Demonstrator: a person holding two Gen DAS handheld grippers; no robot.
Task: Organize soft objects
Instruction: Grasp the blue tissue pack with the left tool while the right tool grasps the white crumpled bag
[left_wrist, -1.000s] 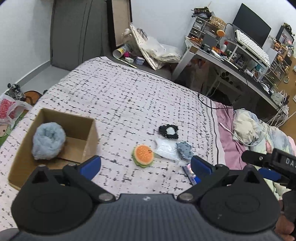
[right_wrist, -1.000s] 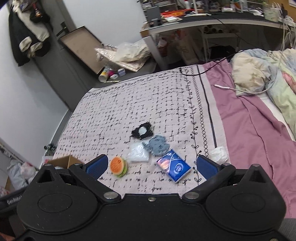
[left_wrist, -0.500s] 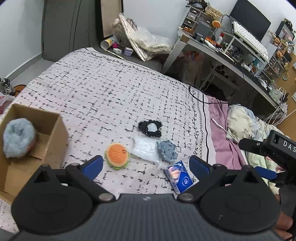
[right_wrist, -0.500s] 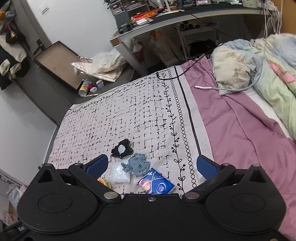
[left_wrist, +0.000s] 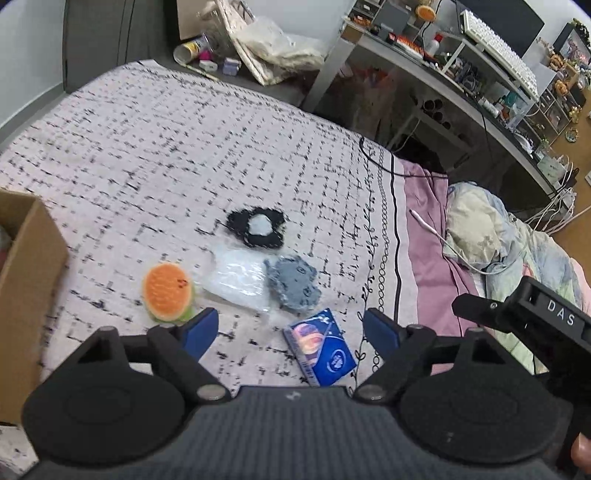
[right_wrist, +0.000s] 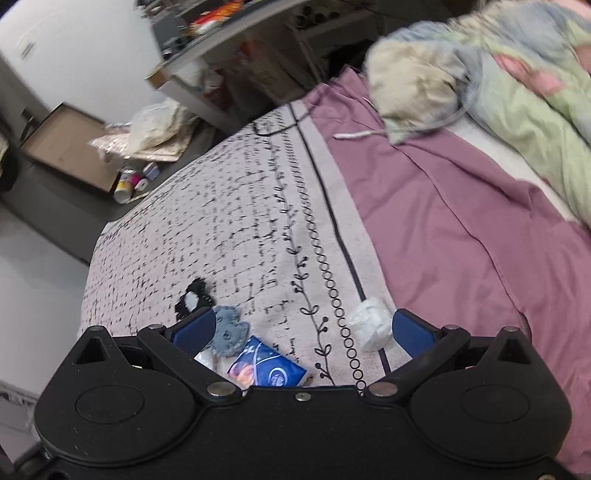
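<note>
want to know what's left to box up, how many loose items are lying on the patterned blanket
6: burger toy, clear bag, black scrunchie, grey plush, blue tissue pack, and a white wad near the blanket's border. More may be hidden behind the grippers.

Burger plush (left_wrist: 168, 293) sits left on the bedspread, clear bag (left_wrist: 236, 278) beside it, grey plush (left_wrist: 293, 284) touching that, black-white plush (left_wrist: 258, 229) behind, blue tissue pack (left_wrist: 319, 347) nearest.
</note>
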